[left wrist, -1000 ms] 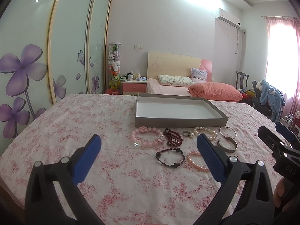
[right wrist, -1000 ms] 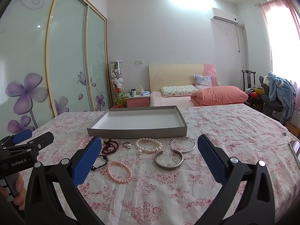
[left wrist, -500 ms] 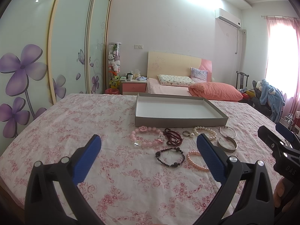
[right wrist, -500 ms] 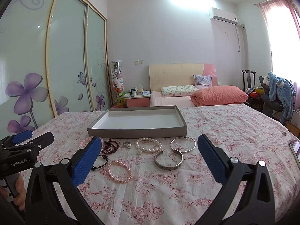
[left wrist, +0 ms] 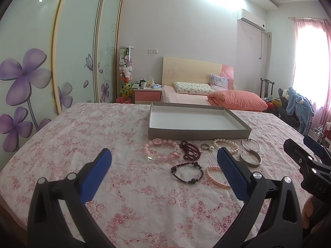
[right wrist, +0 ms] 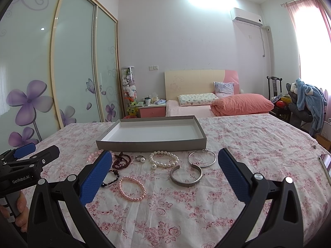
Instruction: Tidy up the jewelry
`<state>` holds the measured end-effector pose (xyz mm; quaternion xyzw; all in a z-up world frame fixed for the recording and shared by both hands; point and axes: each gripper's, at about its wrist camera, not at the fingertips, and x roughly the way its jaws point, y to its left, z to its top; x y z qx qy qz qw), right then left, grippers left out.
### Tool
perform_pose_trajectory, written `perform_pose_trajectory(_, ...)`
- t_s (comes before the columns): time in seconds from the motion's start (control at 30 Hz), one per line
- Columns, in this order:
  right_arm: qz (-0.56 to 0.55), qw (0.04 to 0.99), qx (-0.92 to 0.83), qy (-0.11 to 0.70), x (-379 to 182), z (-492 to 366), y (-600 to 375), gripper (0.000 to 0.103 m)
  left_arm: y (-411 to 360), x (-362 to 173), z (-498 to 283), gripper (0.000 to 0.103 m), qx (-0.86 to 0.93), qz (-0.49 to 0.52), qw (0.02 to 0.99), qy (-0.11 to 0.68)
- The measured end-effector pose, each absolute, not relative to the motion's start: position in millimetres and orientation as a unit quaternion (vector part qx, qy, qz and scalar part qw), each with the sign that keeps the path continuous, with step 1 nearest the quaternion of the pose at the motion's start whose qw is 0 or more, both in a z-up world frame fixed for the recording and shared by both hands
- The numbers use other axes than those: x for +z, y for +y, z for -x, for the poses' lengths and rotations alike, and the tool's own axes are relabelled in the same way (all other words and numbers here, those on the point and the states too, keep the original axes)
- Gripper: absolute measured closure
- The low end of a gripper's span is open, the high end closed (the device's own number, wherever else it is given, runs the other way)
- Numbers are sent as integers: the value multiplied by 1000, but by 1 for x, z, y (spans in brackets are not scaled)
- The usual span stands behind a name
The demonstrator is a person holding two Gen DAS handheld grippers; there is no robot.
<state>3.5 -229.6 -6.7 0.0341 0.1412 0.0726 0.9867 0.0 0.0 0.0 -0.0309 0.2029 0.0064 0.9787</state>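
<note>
Grey cardboard tray (left wrist: 198,133) sits empty at the centre of my left view, on the pink floral cloth (left wrist: 82,136). Just below its front wall lie the jewelry pieces: a pink bead bracelet (left wrist: 161,152), a dark bead bracelet (left wrist: 187,172), a pearl bracelet (right wrist: 164,159), a silver cuff (right wrist: 186,175) and a thin bangle (right wrist: 201,158). My left gripper (left wrist: 163,171) and right gripper (right wrist: 165,171) both gape wide at the bottom of their frames, holding nothing.

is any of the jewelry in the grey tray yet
No, the grey tray shows only its bare white floor, and pieces such as the pearl bracelet and silver cuff lie on the floral cloth before it.
</note>
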Motion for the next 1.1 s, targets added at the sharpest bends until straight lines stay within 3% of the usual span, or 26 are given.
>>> perform_pose_trajectory(0.6, -33, 985, 72, 152, -9, -8, -231, 2, 0, -1, -1, 4, 7, 30, 977, 209)
perform_pose_trajectory(1.1, -33, 946, 50, 318, -43, -84, -247, 2, 1, -30, -60, 4, 0, 16, 946, 323)
